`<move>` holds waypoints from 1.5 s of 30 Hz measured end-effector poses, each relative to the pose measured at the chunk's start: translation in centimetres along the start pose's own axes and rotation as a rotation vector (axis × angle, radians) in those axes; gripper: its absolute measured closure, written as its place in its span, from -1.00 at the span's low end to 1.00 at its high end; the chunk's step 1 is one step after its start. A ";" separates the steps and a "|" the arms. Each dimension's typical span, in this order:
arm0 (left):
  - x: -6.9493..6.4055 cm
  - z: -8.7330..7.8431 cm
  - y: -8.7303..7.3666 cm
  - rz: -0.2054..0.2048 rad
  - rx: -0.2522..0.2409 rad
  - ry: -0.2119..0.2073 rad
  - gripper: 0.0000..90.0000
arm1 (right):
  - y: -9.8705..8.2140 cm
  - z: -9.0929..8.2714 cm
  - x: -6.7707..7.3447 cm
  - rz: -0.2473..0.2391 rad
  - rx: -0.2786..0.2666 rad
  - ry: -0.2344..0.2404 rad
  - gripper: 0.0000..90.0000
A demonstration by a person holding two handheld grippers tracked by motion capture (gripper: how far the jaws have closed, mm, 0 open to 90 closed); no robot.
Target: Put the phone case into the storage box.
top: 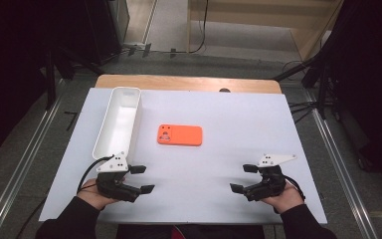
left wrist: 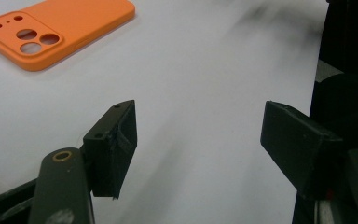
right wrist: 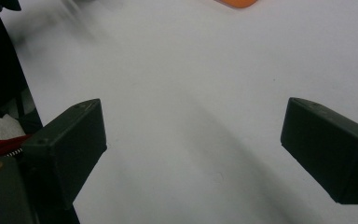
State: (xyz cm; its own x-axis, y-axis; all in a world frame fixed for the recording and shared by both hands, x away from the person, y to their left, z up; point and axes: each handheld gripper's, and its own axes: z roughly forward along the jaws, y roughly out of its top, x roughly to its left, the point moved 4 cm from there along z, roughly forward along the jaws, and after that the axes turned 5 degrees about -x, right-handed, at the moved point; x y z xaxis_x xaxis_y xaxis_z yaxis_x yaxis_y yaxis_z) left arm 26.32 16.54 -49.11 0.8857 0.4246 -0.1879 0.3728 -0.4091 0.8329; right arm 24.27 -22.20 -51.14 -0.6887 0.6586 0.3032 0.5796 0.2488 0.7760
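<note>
high view: nothing started yet as far as i can judge. orange phone case [top: 179,135] lies flat mid-table, back up, camera cutouts toward the tray side. white tray [top: 129,94] sits at the left of the white table [top: 258,119], long axis running away from the person, looks empty inside. case is just beside the tray's right wall, apart from it, not touching.

left gripper [top: 143,178] rests near the front edge of the table, below the near end of the tray, jaws pointing right and standing wide with nothing between them. right gripper [top: 243,178] mirrors it at the front right, jaws pointing left, also wide, also empty. both well apart from the case.

left gripper view: case [left wrist: 51,32] sits top left, ahead of the jaws, clear of both; bare table between the pads.

right gripper view: bare table between the jaws, an orange sliver of the case [right wrist: 237,3] at the top edge.

my read: likely job is case into tray. done: none of it, case untouched and flat on the table. left: reach, grip, lift, carry to the tray, release. left gripper is nearer the tray, so it looks like the natural pick. case is thin and flat, so getting a jaw under an edge may be the fiddly bit.
</note>
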 end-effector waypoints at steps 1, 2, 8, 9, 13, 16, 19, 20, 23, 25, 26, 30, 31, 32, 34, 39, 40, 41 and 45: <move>0.0 0.0 0.0 0.000 0.001 -0.001 -0.39 | 0.0 0.0 0.0 0.001 -0.001 -0.001 -0.87; 0.0 0.0 0.0 0.000 0.001 -0.001 -0.39 | 0.0 0.0 0.0 0.004 -0.001 -0.004 -0.87; 0.0 0.0 0.0 -0.001 0.001 -0.002 -0.39 | 0.1 0.1 -0.2 0.007 -0.005 -0.010 -0.87; 0.0 0.0 0.0 -0.001 0.001 -0.002 -0.39 | 0.1 0.1 -0.3 0.006 -0.009 -0.012 -0.87; 0.0 0.0 0.0 -0.002 0.002 -0.004 -0.39 | 0.3 0.0 -0.5 0.015 -0.020 -0.020 -0.87; 0.0 0.0 0.0 -0.003 0.003 -0.005 -0.39 | 0.5 0.1 -0.7 0.014 -0.017 -0.035 -0.87; 0.0 0.0 0.0 -0.001 0.003 -0.005 -0.39 | 0.7 0.1 -0.8 0.017 -0.026 -0.036 -0.87; 0.0 0.0 0.0 -0.002 0.004 -0.005 -0.39 | 0.8 0.2 -0.8 0.015 -0.029 -0.037 -0.87; 0.0 0.0 0.0 -0.006 0.003 -0.006 -0.39 | 1.0 0.3 -1.0 0.019 -0.034 -0.042 -0.87; 0.0 0.0 0.0 -0.006 0.003 -0.007 -0.39 | 1.1 0.4 -1.1 0.019 -0.035 -0.044 -0.87; 0.0 0.0 0.0 -0.006 0.002 -0.007 -0.39 | 1.2 0.4 -1.2 0.020 -0.036 -0.046 -0.87; 0.0 0.0 0.0 -0.004 0.004 -0.007 -0.39 | 1.4 0.6 -1.4 0.024 -0.040 -0.045 -0.87; 0.0 0.0 0.0 -0.004 0.004 -0.007 -0.39 | 1.4 0.7 -1.5 0.026 -0.045 -0.045 -0.87; 0.0 0.0 0.0 -0.004 0.005 -0.007 -0.39 | 1.5 0.7 -1.6 0.026 -0.044 -0.046 -0.87; 0.0 0.0 0.0 -0.004 0.005 -0.007 -0.39 | 1.6 0.8 -1.7 0.022 -0.045 -0.048 -0.87; 0.0 0.1 0.0 -0.004 0.006 -0.008 -0.39 | 1.8 1.0 -1.8 0.024 -0.049 -0.044 -0.87; 0.0 0.1 -0.1 -0.005 0.006 -0.010 -0.39 | 1.9 1.1 -1.8 0.022 -0.051 -0.044 -0.87; 0.0 0.1 -0.1 -0.005 0.007 -0.011 -0.39 | 2.0 1.2 -1.8 0.020 -0.050 -0.043 -0.87; 0.1 0.0 -0.1 -0.009 0.006 -0.015 -0.39 | 2.2 1.6 -1.9 0.016 -0.051 -0.035 -0.87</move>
State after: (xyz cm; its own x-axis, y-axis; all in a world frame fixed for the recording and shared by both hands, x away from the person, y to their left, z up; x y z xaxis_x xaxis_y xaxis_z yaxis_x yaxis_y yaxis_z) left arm 26.38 16.56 -49.20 0.8863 0.4164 -0.2026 0.3820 -0.4104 0.8280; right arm 27.55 -21.76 -50.85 -0.6633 0.6868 0.2972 0.5669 0.2018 0.7987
